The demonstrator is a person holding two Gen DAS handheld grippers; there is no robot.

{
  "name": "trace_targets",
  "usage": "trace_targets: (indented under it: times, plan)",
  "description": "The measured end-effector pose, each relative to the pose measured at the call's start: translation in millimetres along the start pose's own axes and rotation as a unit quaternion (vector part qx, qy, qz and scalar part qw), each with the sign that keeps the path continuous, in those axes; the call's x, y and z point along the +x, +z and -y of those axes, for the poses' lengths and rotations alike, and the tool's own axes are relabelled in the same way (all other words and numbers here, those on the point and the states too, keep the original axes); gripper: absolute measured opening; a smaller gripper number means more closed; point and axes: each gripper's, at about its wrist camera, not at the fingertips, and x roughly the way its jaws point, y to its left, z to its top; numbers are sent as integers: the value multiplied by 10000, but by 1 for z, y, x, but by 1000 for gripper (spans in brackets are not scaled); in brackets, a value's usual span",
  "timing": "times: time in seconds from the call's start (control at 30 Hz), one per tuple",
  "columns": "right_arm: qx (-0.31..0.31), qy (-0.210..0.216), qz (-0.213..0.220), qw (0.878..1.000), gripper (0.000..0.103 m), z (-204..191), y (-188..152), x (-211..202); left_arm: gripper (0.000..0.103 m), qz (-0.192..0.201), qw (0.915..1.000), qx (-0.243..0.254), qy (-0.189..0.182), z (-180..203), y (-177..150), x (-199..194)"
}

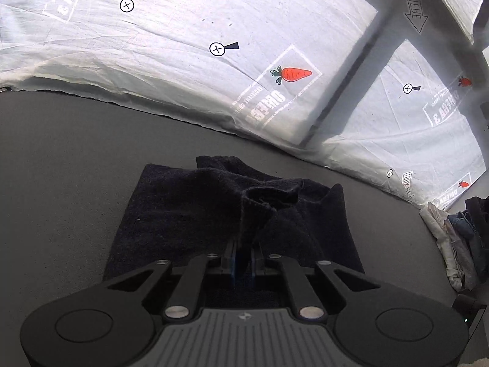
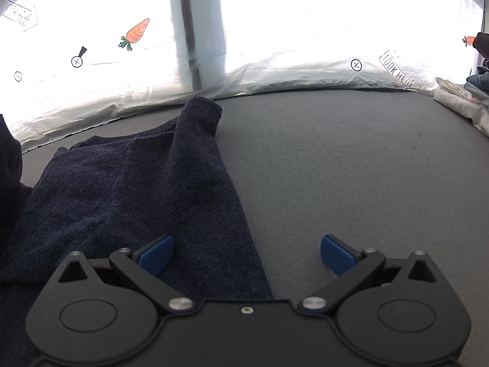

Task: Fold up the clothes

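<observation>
Right now your left tongs are clenched on a raised fold of the dark navy garment, which lies on the grey desk. Your right tongs gape wide, one blue pad over the cloth. Beyond, the white sheet reads "LOOK HERE" and shows a carrot. Folded clothes are stacked at the right.
</observation>
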Motion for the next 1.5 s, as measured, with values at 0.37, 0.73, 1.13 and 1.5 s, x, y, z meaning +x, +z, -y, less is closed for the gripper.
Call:
trace_targets:
  times: [0.37,0.73,1.13,1.5]
  plan:
    - [811,545,-597,9934,96,26,30,-12,72,-433,9985,-3,322,17,-21,-5]
    - [2020,2651,-586,9410,44,9,57,-14,77,-909,9865,-752,1133,-26,-39,-10]
    - [2094,2875,-1535,9219,51,-42,45,36,100,-1103,9817,-1026,1166,-26,-40,4]
    - [1584,3001,-1273,9320,5,-60,45,-2,102,-1300,9734,-1064,1561,-12,-43,0]
